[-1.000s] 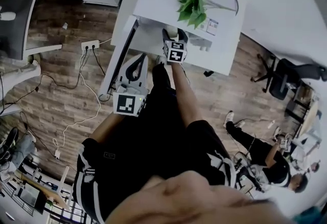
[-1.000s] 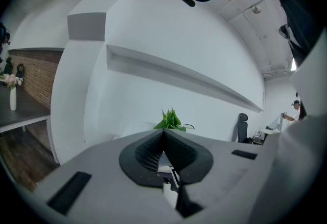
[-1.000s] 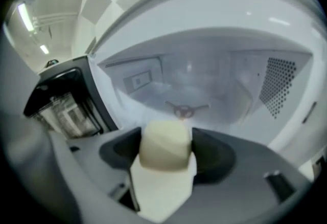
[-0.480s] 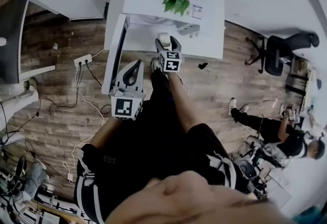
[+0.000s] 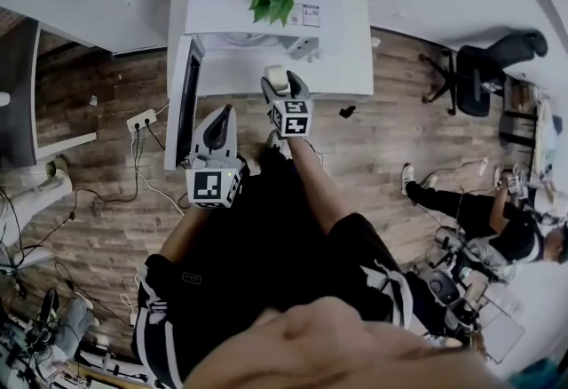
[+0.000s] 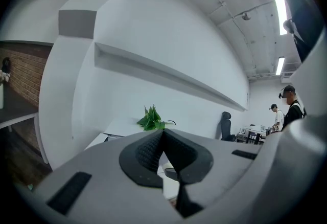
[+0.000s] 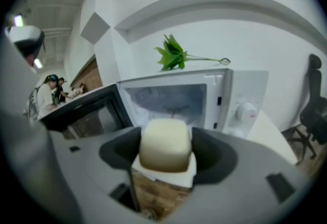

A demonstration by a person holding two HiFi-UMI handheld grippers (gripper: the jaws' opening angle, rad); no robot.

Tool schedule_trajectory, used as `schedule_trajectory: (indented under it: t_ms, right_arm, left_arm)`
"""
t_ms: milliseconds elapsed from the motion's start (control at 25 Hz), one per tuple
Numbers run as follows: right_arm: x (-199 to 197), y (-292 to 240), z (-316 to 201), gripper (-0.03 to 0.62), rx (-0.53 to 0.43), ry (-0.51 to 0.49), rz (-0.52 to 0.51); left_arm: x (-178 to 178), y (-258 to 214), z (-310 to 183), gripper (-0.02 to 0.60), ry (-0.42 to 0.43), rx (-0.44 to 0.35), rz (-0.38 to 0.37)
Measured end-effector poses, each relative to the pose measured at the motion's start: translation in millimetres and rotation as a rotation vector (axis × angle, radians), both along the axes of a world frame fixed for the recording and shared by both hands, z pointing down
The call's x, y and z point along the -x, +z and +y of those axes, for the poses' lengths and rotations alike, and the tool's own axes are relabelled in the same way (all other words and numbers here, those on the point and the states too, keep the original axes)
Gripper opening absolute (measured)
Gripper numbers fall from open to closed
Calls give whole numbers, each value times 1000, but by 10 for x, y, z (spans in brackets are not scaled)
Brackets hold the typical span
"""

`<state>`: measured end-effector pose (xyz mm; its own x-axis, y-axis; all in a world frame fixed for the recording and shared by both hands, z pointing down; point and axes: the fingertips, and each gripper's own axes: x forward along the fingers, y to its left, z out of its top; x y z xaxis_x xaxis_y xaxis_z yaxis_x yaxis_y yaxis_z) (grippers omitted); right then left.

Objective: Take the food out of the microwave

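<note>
The right gripper [image 5: 284, 87] is clamping a pale, squarish block of food [image 7: 165, 145] sitting upright in a white paper tray, with one jaw pressing each of its sides. The food is hanging just on the near side of the microwave [image 7: 245, 96], already clear of the lit cavity, which lies straight beyond it. The door [image 7: 87, 113] is standing wide open to the left, and the left gripper [image 5: 221, 115], jaws pressed together on nothing, is waiting near that door's edge. It looks the likelier one to swing it closed. Bare white table [image 5: 351, 63] is showing to the right of the oven, probably the handiest spot for setting the food down. A leafy plant [image 7: 171, 54] is sitting on the microwave's top. The floor [image 5: 106, 147] is wood plank, with cables trailing at left, an office chair [image 5: 479, 67] at far right, and other people working nearby.
</note>
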<state>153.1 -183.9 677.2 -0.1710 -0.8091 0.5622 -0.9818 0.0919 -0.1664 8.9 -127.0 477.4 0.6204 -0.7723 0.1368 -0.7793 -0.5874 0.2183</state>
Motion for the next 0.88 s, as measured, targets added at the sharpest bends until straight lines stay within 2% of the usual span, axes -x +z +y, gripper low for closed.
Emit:
schedule_trajectory:
  t_ms: [240, 560, 880]
  right_arm:
    - [-226, -319, 153, 308, -53, -20, -29]
    - [-474, -1008, 402, 308, -190, -53, -47]
    - [-449, -1476, 764, 308, -269, -107, -81]
  left_arm:
    - [-225, -134, -15, 29, -26, -24, -19]
    - [-351, -202, -1, 29, -62, -35, -35]
    - [-384, -212, 8, 29, -104, -55, -40]
